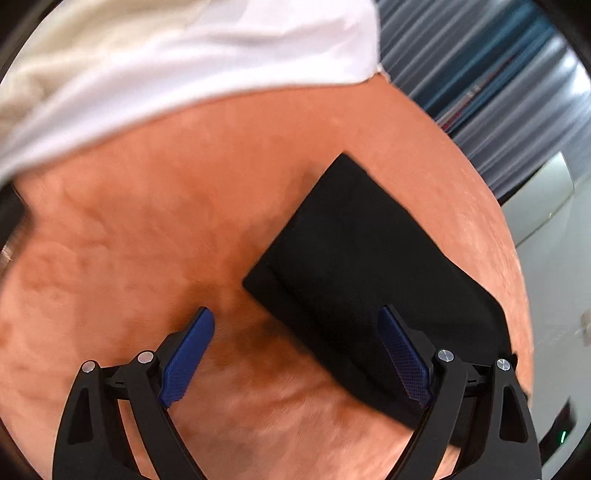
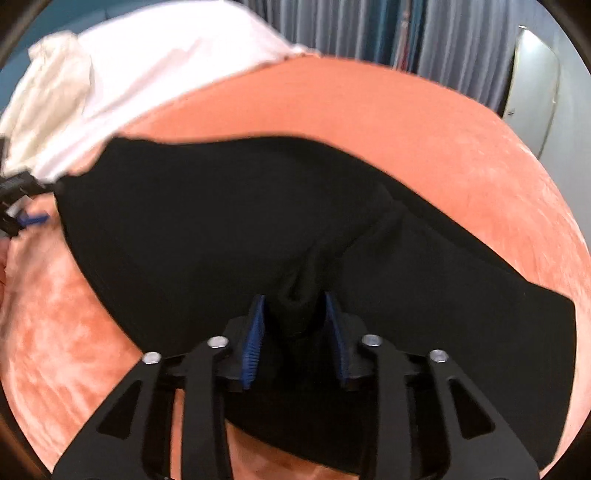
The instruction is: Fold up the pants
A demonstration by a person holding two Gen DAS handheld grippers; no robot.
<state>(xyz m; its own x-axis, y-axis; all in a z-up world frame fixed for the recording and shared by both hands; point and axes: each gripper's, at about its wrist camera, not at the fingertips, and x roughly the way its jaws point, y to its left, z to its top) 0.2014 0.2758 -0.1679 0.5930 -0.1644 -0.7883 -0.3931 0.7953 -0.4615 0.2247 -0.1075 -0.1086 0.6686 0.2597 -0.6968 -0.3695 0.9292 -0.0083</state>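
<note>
The black pants point(image 1: 369, 258) lie folded into a flat oblong on the orange bed cover point(image 1: 147, 221). My left gripper point(image 1: 295, 312) hovers open and wide over the oblong's near corner, its left finger over bare cover and its right finger over the cloth, nothing pinched. In the right wrist view the pants point(image 2: 221, 221) spread across the middle. My right gripper point(image 2: 293, 302) has a raised pucker of the black cloth squeezed between its blue pads point(image 2: 255, 332). The other gripper's blue tip shows at that view's far left edge.
A white sheet and cream cloth point(image 2: 110, 74) are heaped at the far left of the bed. Grey-blue curtains point(image 2: 369, 29) hang behind, with a white panel point(image 2: 532, 74) at the right. The orange cover point(image 2: 443, 129) drops off at the right.
</note>
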